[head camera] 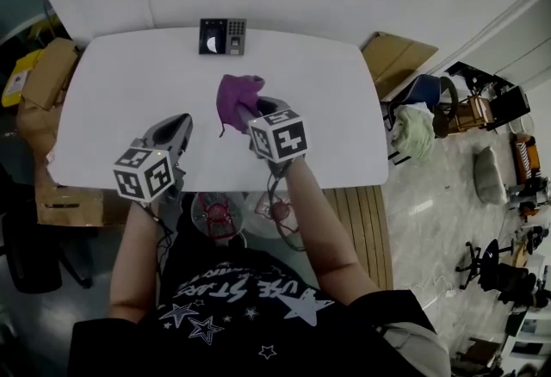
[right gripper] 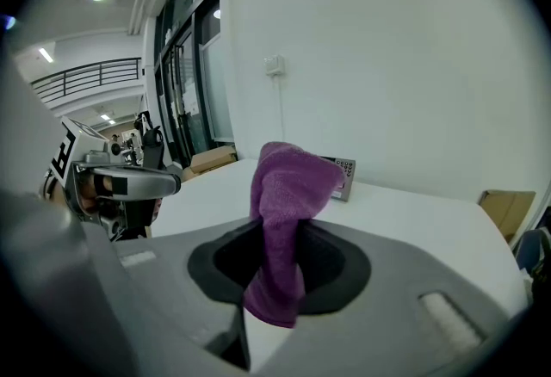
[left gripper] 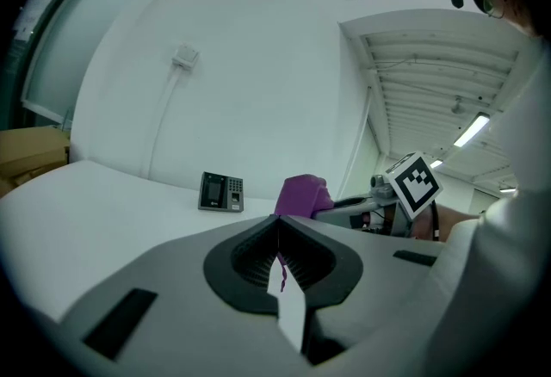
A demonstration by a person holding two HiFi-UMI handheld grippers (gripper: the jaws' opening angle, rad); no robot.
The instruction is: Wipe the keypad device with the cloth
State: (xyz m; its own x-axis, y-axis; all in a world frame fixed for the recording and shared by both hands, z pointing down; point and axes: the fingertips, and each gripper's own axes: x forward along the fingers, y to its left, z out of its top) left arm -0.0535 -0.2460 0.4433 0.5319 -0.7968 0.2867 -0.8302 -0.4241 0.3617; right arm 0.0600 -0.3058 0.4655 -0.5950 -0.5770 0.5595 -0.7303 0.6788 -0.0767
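While over table (head camera: 129,83), grips cloth (head camera: 238,100) in right gripper (head camera: 261,107) fingers. Shows left gripper (head camera: 179,127) fingers closed, keypad device (head camera: 223,36) at 12 o'clock.

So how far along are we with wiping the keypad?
Done: the cloth is clamped in the right gripper. In hand: it is held over the middle of the table, apart from the keypad device at the far edge. Left: reach the device and wipe. The left gripper is shut, empty.

Fuzzy purple terry cloth (right gripper: 281,212), smooth matt white table (head camera: 120,91), dark plastic keypad device (head camera: 223,36)
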